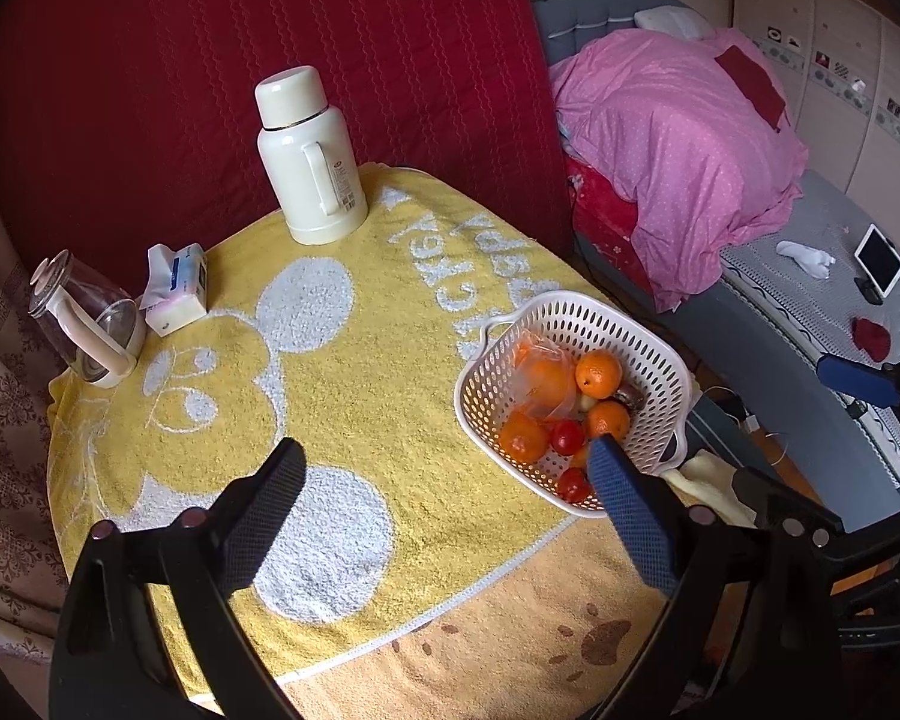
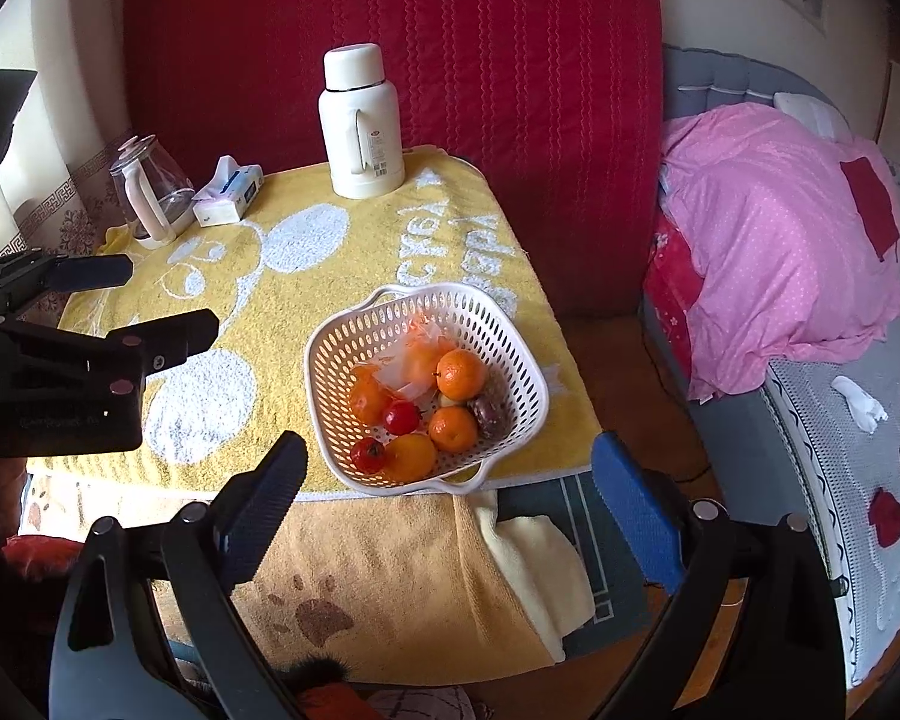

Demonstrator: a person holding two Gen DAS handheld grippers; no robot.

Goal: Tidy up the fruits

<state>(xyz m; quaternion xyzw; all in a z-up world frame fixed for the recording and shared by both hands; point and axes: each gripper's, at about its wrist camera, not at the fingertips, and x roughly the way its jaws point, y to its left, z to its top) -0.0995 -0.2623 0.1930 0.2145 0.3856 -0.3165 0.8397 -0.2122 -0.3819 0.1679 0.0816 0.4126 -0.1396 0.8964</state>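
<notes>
both fingers [image 1: 444,462] [image 2: 450,456] spread wide, gripping nothing — beyond, white perforated basket [image 2: 513,354] on yellow-towelled bench [image 2: 306,276], heaped with oranges [image 2: 461,373], small red fruits [image 2: 401,417], one bagged.

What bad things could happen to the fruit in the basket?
The basket sits near the table's front edge, its handle at the towel's hem, so a nudge might tip it off. The small red fruits are round and may roll away once lifted out. The plastic bag could snag a finger.
</notes>
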